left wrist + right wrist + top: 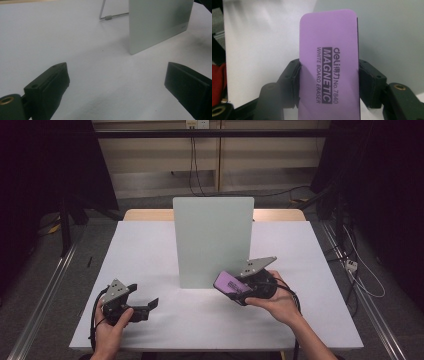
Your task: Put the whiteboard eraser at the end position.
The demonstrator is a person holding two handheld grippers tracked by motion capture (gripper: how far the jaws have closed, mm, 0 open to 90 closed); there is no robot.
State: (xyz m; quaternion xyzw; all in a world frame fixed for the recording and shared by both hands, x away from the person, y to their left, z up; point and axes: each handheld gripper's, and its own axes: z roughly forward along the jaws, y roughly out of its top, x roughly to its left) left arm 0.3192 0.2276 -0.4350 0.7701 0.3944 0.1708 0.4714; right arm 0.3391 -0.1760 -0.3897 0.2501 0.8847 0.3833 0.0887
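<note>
Standing upright at mid-table [150, 245]: pale board [213, 240], largest thing there, propped from behind on a wire stand [110, 17] (seen in the left gripper view). Held just in front of board's lower right corner, off the table: purple eraser [231, 283], pinched across its width in the right gripper [239, 291], pads pressed on both long edges [328, 72], about half its length sticking out past the jaws toward the board, printed face up (reads "MAGNETIC WHITE BOARD ERASER"). Whether touching the board, cannot tell. Resting low near the table's front left, well apart from eraser: left gripper [145, 306], jaws spread wide, nothing but bare tabletop between [117, 82].
</note>
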